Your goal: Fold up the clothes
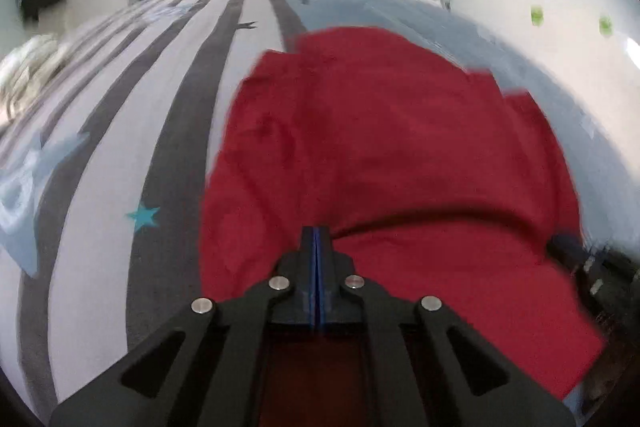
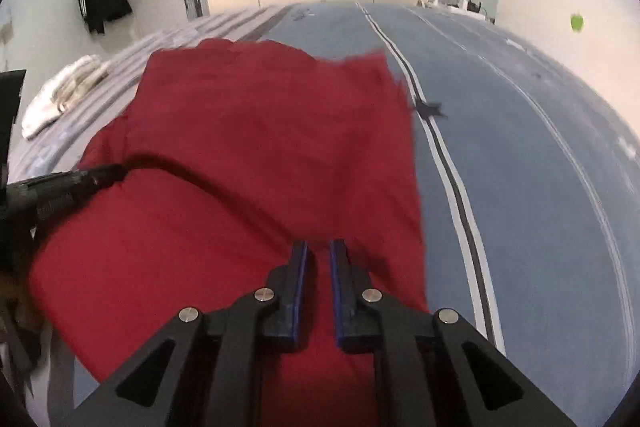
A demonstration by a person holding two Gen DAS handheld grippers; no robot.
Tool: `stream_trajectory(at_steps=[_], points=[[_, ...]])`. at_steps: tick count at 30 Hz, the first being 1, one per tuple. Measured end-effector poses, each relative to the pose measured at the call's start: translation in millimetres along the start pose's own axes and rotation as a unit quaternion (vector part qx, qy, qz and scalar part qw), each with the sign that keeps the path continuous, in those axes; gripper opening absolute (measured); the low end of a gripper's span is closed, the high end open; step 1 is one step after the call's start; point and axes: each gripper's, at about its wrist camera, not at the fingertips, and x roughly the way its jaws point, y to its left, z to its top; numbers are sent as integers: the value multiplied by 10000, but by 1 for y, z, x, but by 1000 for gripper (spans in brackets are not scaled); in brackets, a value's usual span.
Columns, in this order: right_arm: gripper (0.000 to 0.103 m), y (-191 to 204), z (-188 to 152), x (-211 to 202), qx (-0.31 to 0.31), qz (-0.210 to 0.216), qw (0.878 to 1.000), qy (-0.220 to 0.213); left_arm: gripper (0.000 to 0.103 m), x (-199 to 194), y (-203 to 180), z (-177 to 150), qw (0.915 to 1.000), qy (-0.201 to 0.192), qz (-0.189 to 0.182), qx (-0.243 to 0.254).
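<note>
Red garment (image 1: 380,147) on the bed (image 1: 168,131), right of the grey stripes; near edge doubled over, further folds left. Left gripper (image 1: 316,239) shut, cloth pinched unclear. Right gripper (image 2: 318,255) slightly parted, empty

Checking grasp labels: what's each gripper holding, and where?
Left gripper pinches the red garment at its folded edge. Right gripper: narrow gap over the garment, hold unclear.

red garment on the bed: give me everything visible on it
The red garment is plain, soft-looking cloth, blurred in both views, spread on the striped bedspread with its near part doubled over in a rounded fold. The far edge is uneven. The left gripper is shut at that fold, seemingly pinching cloth. The right gripper, narrowly parted, is over its near right part; contact is unclear.
</note>
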Motion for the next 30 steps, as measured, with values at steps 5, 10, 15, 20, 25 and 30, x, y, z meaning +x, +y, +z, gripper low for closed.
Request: stream_trajectory(at_steps=[5, 10, 15, 20, 25, 30], points=[[8, -26, 13, -36, 575, -138, 9977, -341, 1, -32, 4, 19, 9988, -488, -76, 15], [11, -3, 54, -37, 525, 7, 9962, -699, 1, -36, -24, 56, 9963, -698, -374, 338], [12, 24, 97, -2, 296, 171, 9966, -748, 1, 23, -51, 84, 9965, -232, -358, 719], [10, 19, 91, 56, 158, -172, 9989, -404, 2, 64, -28, 78, 9985, -146, -254, 460], [12, -12, 80, 55, 703, -583, 9946, -500, 2, 68, 0, 83, 9988, -213, 367, -229], [15, -27, 86, 37, 921, -693, 9911, -661, 2, 40, -1, 84, 9979, -624, 149, -109]])
